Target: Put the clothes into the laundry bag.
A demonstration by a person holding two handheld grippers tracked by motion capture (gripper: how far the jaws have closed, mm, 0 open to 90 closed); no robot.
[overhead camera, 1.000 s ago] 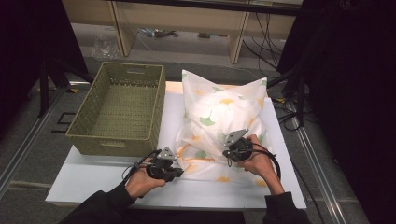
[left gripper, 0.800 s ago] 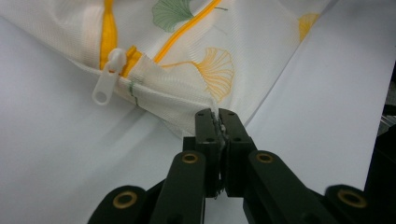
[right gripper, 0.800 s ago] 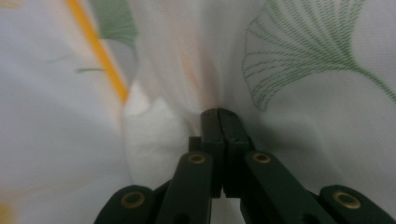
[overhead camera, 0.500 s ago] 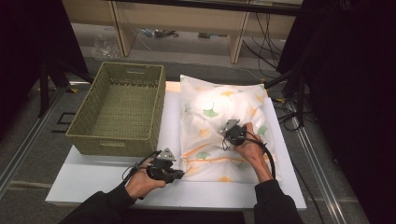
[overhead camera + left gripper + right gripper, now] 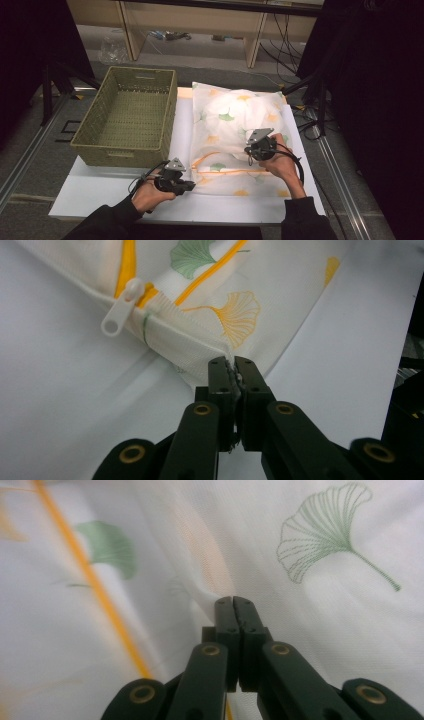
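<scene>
The left gripper (image 5: 231, 361) is clamped on the near corner of the pillowcase (image 5: 235, 125), beside the zipper pull (image 5: 120, 310), and should hold that corner taut while the right gripper (image 5: 233, 600), jaws together on a fold of cloth, works the pillow inward (a slack corner would likely bunch). The pillowcase lies on the white table (image 5: 100, 192), right of the basket (image 5: 127, 117), stretching away from both grippers.

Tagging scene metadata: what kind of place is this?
Likely a lab or recording workspace, not a home: a white table board stands on grey carpet, loose black cables trail under pale wooden benches, and handheld left gripper and right gripper work a ginkgo-print white pillowcase beside a green woven basket.
</scene>
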